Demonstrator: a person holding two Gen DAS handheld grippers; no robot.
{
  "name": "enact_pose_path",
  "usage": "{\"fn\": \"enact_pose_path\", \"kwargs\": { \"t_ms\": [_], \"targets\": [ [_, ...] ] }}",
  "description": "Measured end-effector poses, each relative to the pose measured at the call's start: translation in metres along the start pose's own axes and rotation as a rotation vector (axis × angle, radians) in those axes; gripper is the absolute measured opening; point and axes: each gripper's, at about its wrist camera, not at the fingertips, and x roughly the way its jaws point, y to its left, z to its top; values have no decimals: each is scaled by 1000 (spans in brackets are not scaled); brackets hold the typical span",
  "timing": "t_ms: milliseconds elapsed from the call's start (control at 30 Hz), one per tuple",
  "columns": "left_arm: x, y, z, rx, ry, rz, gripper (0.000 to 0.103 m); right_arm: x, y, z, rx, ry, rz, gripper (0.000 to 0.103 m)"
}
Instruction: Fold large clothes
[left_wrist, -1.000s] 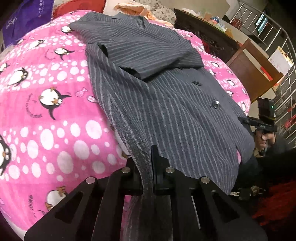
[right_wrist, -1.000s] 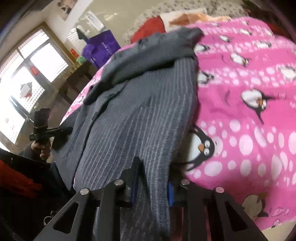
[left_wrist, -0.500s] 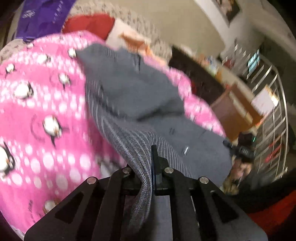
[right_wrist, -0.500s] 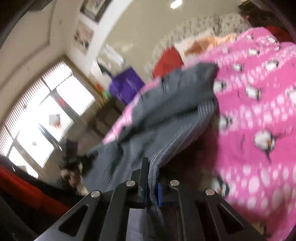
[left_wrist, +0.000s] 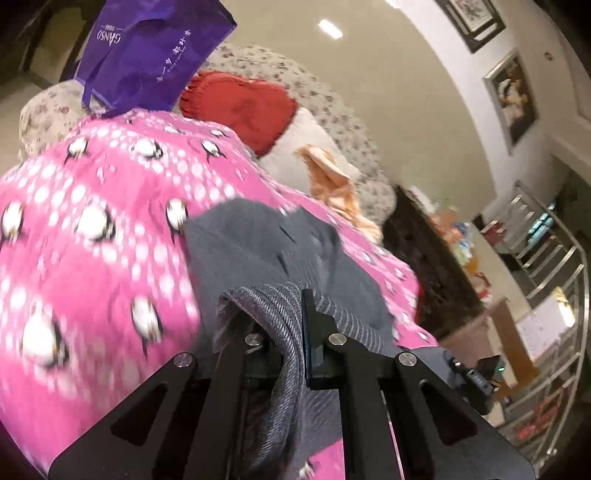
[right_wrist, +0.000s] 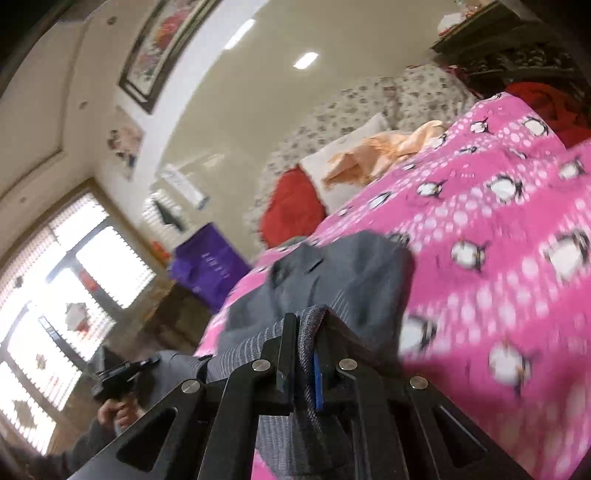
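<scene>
Since the earlier frames both tools have swung up and forward, carrying the hem of the grey striped jacket (left_wrist: 258, 251) off the pink penguin blanket (left_wrist: 92, 258) and toward its collar end; a second ago the jacket lay spread long and flat ahead of each tool, and now only its upper part shows beyond the tips, with ceiling and wall filling the top of both views.

The jacket looks like a soft woven suiting: limp enough to drape over the tips in a rolled fold, yet with some body and weight, so by my reckoning it will hang and drag rather than float. Its edges and corners are the sensible places to take hold, since a pinch there keeps the hem line straight between the two hands.

The left tool (left_wrist: 301, 321) has its fingers together, clamped on a bunched corner of the hem that curls over its left finger. The right tool (right_wrist: 304, 343) is likewise pressed closed on the other hem corner, the cloth sandwiched against the blue pad. The rest of the jacket lies on the blanket just ahead of both tools, collar farthest away.
</scene>
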Motion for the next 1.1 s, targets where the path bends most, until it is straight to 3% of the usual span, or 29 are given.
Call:
{"fn": "enact_pose_path", "kwargs": {
  "t_ms": [133, 200, 333, 433, 533, 600, 633, 700, 733, 767, 867, 933, 1067, 1100],
  "targets": [
    [50, 7, 42, 29, 31, 65, 4, 54, -15, 44, 45, 7, -95, 6],
    [76, 16, 54, 46, 54, 135, 4, 77, -26, 54, 75, 35, -153, 6],
    [127, 47, 48, 16, 161, 257, 8, 134, -61, 45, 161, 171, -252, 7],
    [149, 61, 31, 60, 208, 303, 12, 140, -76, 35, 192, 164, -236, 8],
    [146, 65, 25, 80, 185, 273, 17, 127, -79, 33, 219, 164, -188, 16],
    [142, 68, 25, 75, 204, 255, 24, 112, -76, 35, 235, 180, -183, 35],
    [137, 69, 25, 70, 214, 241, 32, 102, -73, 34, 234, 176, -181, 41],
    [123, 70, 23, 83, 231, 222, 43, 75, -68, 30, 202, 159, -173, 41],
    [116, 69, 23, 93, 233, 230, 56, 63, -65, 26, 177, 163, -192, 42],
    [103, 71, 19, 112, 227, 263, 63, 53, -61, 21, 145, 172, -210, 42],
    [61, 65, 3, 149, 177, 276, 63, 20, -36, -5, 0, 200, -235, 42],
    [33, 53, -16, 177, 127, 240, 63, 12, -15, -27, -113, 235, -216, 42],
    [27, 19, -61, 253, 190, 140, 62, 23, 12, -67, -257, 343, -159, 38],
    [34, 11, -73, 274, 224, 127, 57, 31, 15, -72, -265, 366, -153, 34]
  ]
}}
